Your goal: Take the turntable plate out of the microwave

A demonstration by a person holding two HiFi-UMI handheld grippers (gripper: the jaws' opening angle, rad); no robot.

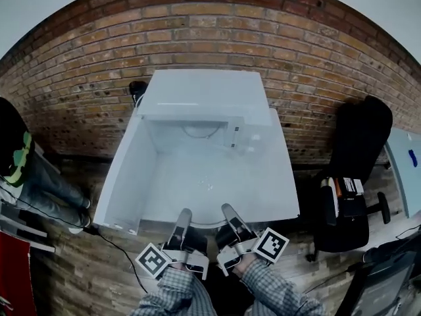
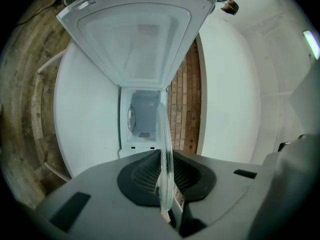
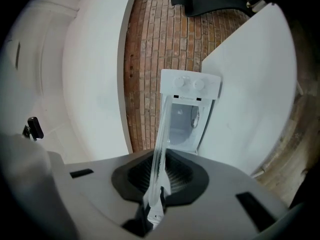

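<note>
L gripper (image 1: 184, 216) & R gripper (image 1: 229, 212) jaws both clamped on the near rim of the round clear glass turntable plate (image 2: 165, 144). We're holding it outside the open white microwave (image 1: 197, 94), over the white worktop (image 1: 279, 189).

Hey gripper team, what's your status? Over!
Left gripper, right gripper shut on turntable plate. Plate outside microwave, door open. Nothing blocking.

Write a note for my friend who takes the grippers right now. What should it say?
Left gripper: shut on the edge of the plate.
Right gripper: shut on the same plate.
Plate: over the table, in front of the microwave, whose door is open.
Done: plate is out.
Left: probably set it down on the table and let go.
</note>
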